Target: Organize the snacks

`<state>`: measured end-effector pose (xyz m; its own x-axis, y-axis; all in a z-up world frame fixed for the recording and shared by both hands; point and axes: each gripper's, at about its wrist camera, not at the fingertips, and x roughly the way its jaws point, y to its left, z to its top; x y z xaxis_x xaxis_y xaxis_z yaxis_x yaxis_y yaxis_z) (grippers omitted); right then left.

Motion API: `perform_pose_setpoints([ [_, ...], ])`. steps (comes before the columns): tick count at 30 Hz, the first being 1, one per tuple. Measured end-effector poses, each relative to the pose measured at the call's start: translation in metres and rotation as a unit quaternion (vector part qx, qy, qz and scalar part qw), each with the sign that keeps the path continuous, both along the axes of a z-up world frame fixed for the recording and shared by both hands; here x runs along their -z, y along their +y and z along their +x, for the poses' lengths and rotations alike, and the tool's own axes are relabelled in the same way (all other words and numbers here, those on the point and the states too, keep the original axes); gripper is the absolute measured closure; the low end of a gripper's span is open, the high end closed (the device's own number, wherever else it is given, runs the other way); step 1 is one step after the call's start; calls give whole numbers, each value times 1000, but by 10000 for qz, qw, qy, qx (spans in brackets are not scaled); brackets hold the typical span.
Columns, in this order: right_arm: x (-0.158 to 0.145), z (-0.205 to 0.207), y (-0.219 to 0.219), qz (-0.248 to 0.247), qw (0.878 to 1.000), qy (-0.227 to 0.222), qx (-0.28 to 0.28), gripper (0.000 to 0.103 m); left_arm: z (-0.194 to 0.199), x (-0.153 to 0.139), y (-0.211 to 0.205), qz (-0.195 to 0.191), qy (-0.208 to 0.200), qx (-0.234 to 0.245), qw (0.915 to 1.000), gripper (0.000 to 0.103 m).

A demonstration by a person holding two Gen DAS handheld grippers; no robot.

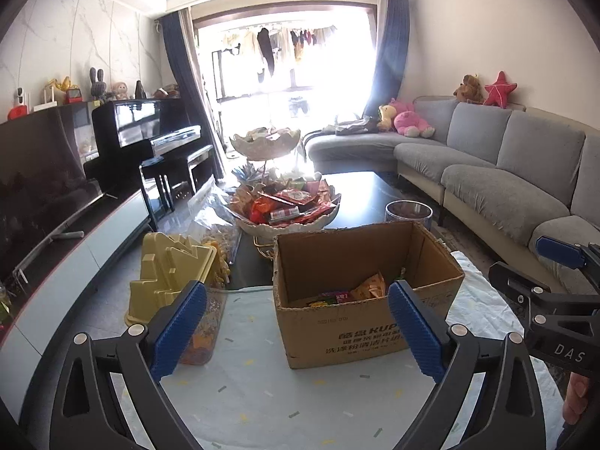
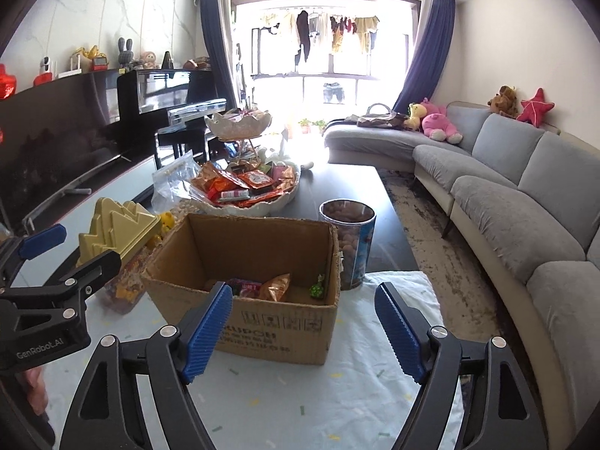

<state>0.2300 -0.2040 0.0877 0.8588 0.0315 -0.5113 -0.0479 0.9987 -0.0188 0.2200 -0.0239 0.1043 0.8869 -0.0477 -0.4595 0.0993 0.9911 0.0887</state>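
Note:
An open cardboard box (image 1: 360,322) (image 2: 270,333) stands on the pale cloth in front of both grippers, with several snack packets (image 1: 369,287) (image 2: 275,287) on its floor. Behind it a white two-tier dish (image 1: 288,221) (image 2: 258,206) is heaped with red and orange snack packets (image 1: 288,202) (image 2: 243,183). My left gripper (image 1: 296,330) is open and empty, just short of the box's near wall. My right gripper (image 2: 303,332) is open and empty, in front of the box's near right corner.
A clear jar with a yellow lid (image 1: 168,277) (image 2: 116,236) stands left of the box. A round tub of nuts (image 2: 347,243) (image 1: 408,212) stands behind the box's right side. A plastic bag (image 1: 215,210) lies by the dish. The grey sofa (image 2: 506,195) runs along the right.

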Motion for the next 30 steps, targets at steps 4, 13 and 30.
perform_pose_setpoints([
  [4,-4,-33,0,-34,9998,-207,30,16,-33,-4,-1,86,-233,-3,9997,0],
  [13,4,-98,-3,69,9992,-366,140,10,-97,3,-1,241,-485,-6,9985,0],
  [30,20,-157,-5,208,9993,-239,181,10,-158,15,3,-5,-398,113,9991,0],
])
